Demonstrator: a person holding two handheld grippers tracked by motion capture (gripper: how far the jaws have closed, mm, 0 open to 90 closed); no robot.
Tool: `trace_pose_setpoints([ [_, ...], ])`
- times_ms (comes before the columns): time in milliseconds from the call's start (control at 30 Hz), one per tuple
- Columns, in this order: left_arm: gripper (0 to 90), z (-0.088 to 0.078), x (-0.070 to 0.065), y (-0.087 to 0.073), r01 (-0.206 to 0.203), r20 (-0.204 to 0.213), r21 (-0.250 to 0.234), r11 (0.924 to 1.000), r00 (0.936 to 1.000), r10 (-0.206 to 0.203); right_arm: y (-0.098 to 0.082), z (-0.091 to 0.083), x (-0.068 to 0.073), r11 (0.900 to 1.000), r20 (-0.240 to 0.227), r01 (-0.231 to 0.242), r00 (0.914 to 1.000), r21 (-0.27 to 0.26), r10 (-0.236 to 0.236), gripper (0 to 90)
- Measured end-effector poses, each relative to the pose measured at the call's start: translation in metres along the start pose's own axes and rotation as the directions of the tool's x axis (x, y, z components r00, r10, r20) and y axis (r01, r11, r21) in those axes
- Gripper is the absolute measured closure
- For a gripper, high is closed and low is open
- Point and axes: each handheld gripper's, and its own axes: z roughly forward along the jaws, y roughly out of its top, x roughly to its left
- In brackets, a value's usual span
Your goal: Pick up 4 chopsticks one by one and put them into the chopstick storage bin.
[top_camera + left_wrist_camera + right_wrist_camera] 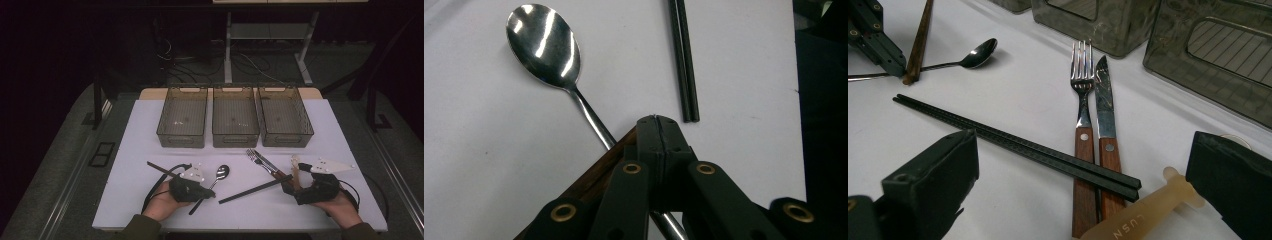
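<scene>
In the high view, the left gripper [206,191] is sitting closed beside the spoon [216,179], gripping nothing I can make out. In the left gripper view, the spoon handle is passing under the shut jaws, beside a brown wooden stick [596,175]; closing could snag both. In the right gripper view, the right gripper [1083,200] is gaping wide, empty, before the black chopsticks [1013,141].

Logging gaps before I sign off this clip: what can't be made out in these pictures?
- Spoon: handle end hidden under the shut left gripper in the left gripper view.
- Brown sticks: the same view's jaws cover them; a grip is unclear.
- Pale tool: bottom edge of the right gripper view cuts it.
- Bins: contents too small, high view.
</scene>
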Motion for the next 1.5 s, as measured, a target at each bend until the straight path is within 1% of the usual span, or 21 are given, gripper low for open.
trace_pose_setpoints([
  [167, 89.1, 0.001, 0.002, 0.002, -0.007, -0.017, 0.0, 1.0, 0.9998, 0.007, 0.0, 0.0, 0.0, 1.0, 0.0, 0.0, 1.0, 0.001, 0.0, 0.8],
  [200, 89.1, 0.002, 0.002, 0.003, 0.001, -0.02, -0.006, 1.0, 0.9998, -0.001, 0.0, 0.0, 0.0, 1.0, 0.0, 0.001, 1.0, 0.0, -0.001, 0.8],
  [433, 89.1, 0.005, 0.005, 0.006, -0.006, -0.041, -0.007, 1.0, 0.9991, 0.006, 0.0, 0.0, 0.0, 1.0, -0.001, 0.001, 1.0, 0.002, -0.001, 0.8],
  [633, 89.2, 0.008, 0.007, 0.01, -0.003, -0.059, -0.015, 0.9999, 0.9983, 0.002, 0.0, 0.0, 0.0, 1.0, -0.001, 0.0, 1.0, 0.002, 0.0, 0.8],
  [667, 89.2, 0.008, 0.008, 0.01, -0.008, -0.063, -0.014, 0.9999, 0.998, 0.007, 0.0, 0.001, 0.0, 1.0, 0.0, 0.0, 1.0, 0.003, 0.0, 0.8],
  [700, 89.2, 0.009, 0.008, 0.011, -0.002, -0.065, -0.019, 0.9998, 0.9979, 0.001, 0.0, 0.001, 0.0, 1.0, 0.0, 0.0, 1.0, 0.003, 0.0, 0.8],
  [933, 89.2, 0.011, 0.012, 0.014, 0.003, -0.084, -0.023, 0.9997, 0.9965, -0.005, 0.0, 0.001, 0.0, 1.0, 0.0, -0.001, 1.0, 0.005, 0.001, 0.8],
  [1200, 89.2, 0.013, 0.017, 0.017, 0.003, -0.112, -0.031, 0.9995, 0.9937, -0.006, 0.0, 0.001, 0.0, 1.0, 0.0, 0.002, 1.0, 0.005, -0.002, 0.8],
  [1300, 89.2, 0.014, 0.019, 0.018, 0.0, -0.126, -0.026, 0.9997, 0.992, -0.003, 0.0, 0.001, 0.0, 1.0, -0.001, 0.007, 1.0, 0.004, -0.007, 0.8],
  [1367, 89.2, 0.014, 0.02, 0.019, -0.003, -0.128, -0.023, 0.9997, 0.9917, 0.0, 0.0, 0.001, 0.0, 1.0, -0.001, 0.007, 1.0, 0.004, -0.007, 0.8],
  [1433, 89.2, 0.015, 0.02, 0.019, 0.003, -0.138, -0.034, 0.9994, 0.9905, -0.008, 0.0, 0.001, 0.0, 1.0, -0.001, 0.006, 1.0, 0.004, -0.006, 0.8],
  [1500, 89.2, 0.015, 0.021, 0.02, -0.002, -0.144, -0.034, 0.9994, 0.9896, -0.003, 0.0, 0.001, 0.0, 1.0, -0.001, 0.004, 1.0, 0.004, -0.004, 0.8],
])
